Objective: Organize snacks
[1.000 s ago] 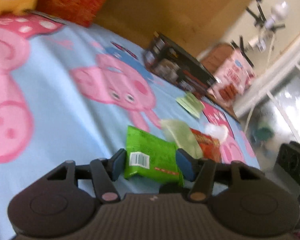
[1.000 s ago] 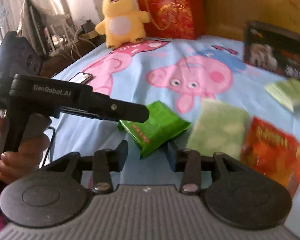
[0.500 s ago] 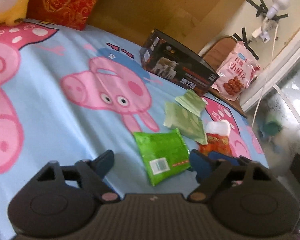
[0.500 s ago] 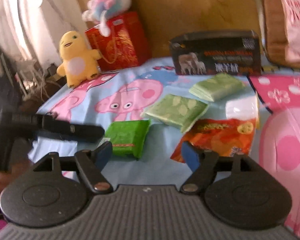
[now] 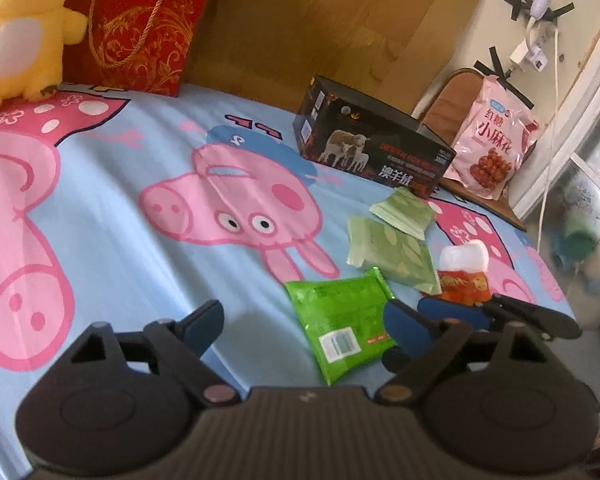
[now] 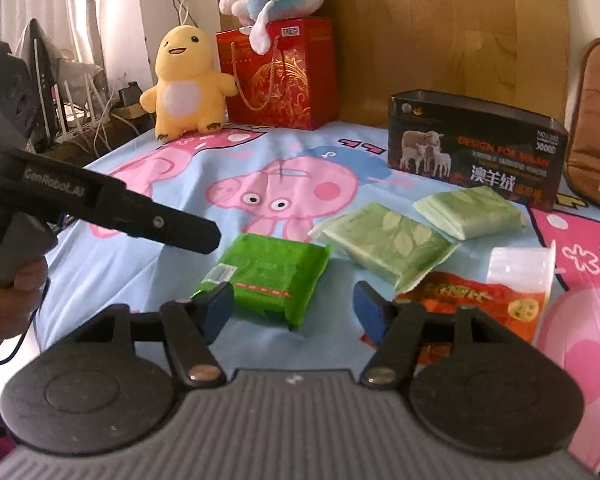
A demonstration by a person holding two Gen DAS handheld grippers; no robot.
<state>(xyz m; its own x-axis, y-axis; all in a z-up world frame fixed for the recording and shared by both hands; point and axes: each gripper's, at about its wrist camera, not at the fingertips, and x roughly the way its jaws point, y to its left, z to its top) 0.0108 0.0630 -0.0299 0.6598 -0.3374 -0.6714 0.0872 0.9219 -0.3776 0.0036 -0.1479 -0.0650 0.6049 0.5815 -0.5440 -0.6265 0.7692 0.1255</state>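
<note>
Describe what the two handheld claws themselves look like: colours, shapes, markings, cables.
Both are black plastic. The right claw has two round black discs flanking a grey ribbed centre, slim linkage arms with silver-pink rivets, and blue pads on its fingers. The left claw looks the same from its own camera; seen from the right wrist view it is a long black bar printed "GenRobot.AI" in pale letters, with a thin black cable below the bare hand.

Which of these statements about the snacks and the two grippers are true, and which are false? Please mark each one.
1. Both the left gripper and the right gripper are open and hold nothing. True.
2. The bright green packet stands upright. False: it lies flat on the bedsheet.
3. The black box has sheep pictured on it. True.
4. The yellow plush toy lies on top of the orange packet. False: it stands far behind, beside the red gift bag.
</note>
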